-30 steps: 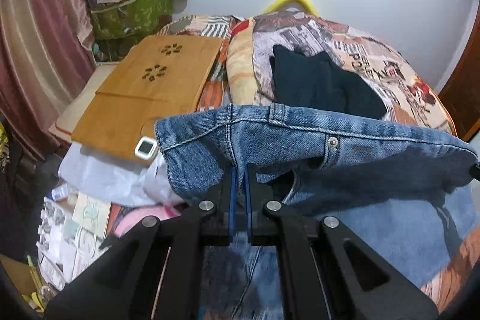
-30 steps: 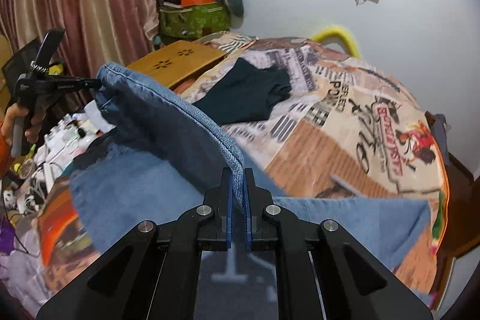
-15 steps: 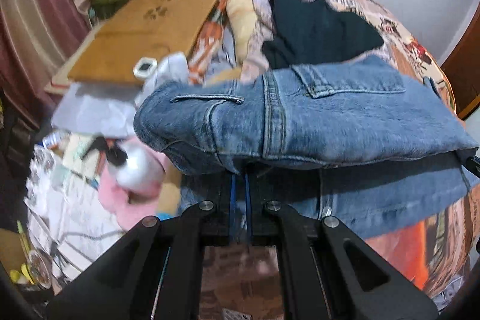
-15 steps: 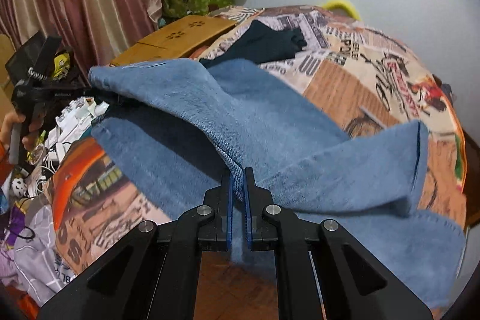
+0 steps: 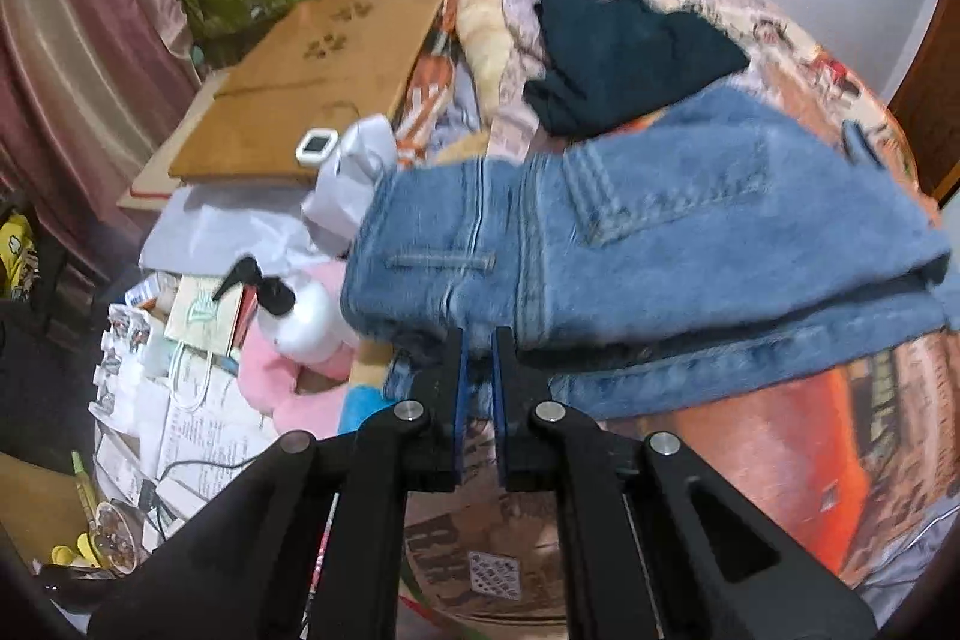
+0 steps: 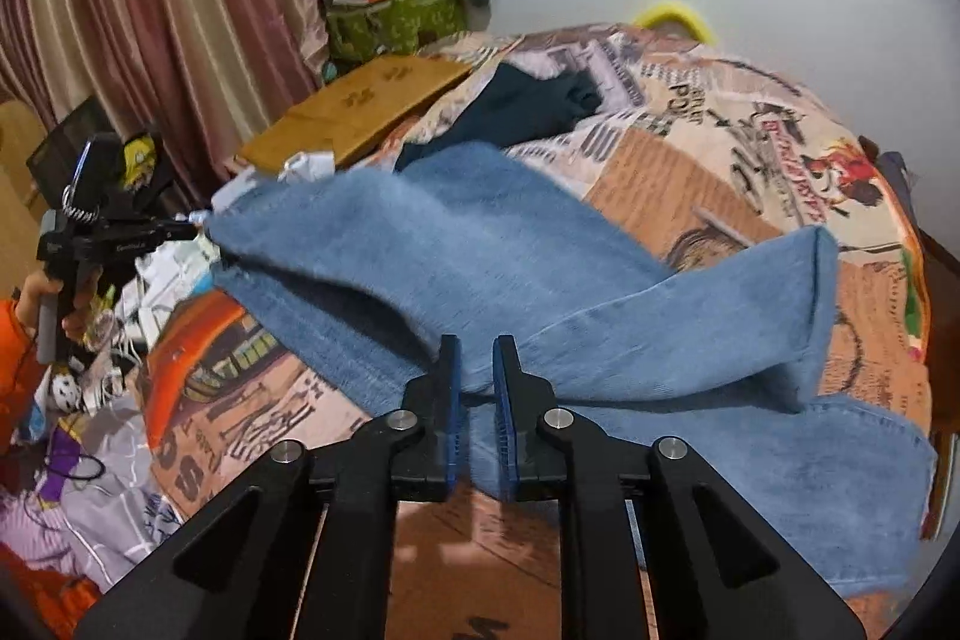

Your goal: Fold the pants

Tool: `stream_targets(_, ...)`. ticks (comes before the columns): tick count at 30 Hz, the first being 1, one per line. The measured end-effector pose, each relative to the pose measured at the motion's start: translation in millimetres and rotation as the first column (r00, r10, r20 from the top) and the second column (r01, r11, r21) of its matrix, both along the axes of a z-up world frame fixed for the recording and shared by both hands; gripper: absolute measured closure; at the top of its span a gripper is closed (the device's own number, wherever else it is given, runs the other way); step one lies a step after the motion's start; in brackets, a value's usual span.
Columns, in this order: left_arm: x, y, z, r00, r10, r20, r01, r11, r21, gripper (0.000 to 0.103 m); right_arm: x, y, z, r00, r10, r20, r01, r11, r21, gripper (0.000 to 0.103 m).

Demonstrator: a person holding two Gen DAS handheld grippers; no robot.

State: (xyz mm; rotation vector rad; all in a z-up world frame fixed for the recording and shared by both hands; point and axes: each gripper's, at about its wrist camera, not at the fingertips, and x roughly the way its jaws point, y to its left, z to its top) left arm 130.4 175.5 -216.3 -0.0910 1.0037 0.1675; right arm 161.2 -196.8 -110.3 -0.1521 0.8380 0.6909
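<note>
Jeans point(image 5: 660, 244): faded blue denim, matt, coarse weave, raised stitched seams. Bedspread point(image 6: 690, 142) beneath the jeans: printed cloth, smooth, soft sheen. Dark garment point(image 5: 624, 58) beyond the jeans: matt knit. Board point(image 5: 312, 82) left of the jeans: pale wood, satin, cut-out holes. Pump bottle point(image 5: 300, 322): glossy white plastic.

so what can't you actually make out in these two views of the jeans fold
- Jeans, left wrist view: motion blur smears the seams; the top fold hides the layers beneath.
- Left gripper: denim hides the fingertips, so the grip is unclear.
- Right gripper, right wrist view: jaws opening, denim between; contact unclear.
- Dark garment: partly hidden behind the jeans.
</note>
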Motion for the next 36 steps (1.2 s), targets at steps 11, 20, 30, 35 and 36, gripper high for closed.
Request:
stream_targets(11, 59.5, -30.3, 49.5, 0.991, -0.023, 0.131, 0.019, 0.999, 0.029, 0.045, 73.1, -61.6, 9.3, 0.972, -0.232, 0.014, 0.233, 0.973, -0.007, 0.066)
stream_targets(20, 132.0, -69.1, 43.1, 0.990, -0.087, 0.110, 0.084, 0.996, 0.032, 0.022, 168.7, -96.1, -31.7, 0.932, -0.345, -0.112, 0.343, 0.939, -0.040, 0.057)
stream_targets(30, 191.2, -95.5, 16.1, 0.991, -0.128, 0.036, 0.127, 0.992, 0.021, 0.018, 274.0, -99.4, -94.2, 0.871, -0.434, -0.233, 0.410, 0.901, -0.144, 0.057)
stream_targets(35, 205.5, -109.1, 2.2, 0.986, -0.164, 0.001, 0.164, 0.986, 0.034, 0.018, 299.5, -97.1, -125.1, 0.846, -0.466, -0.258, 0.420, 0.881, -0.216, 0.057)
stream_targets(36, 206.7, -111.1, 0.0, 0.986, -0.169, -0.005, 0.169, 0.985, 0.038, 0.018, 300.4, -95.4, -126.7, 0.851, -0.462, -0.249, 0.414, 0.883, -0.223, 0.057)
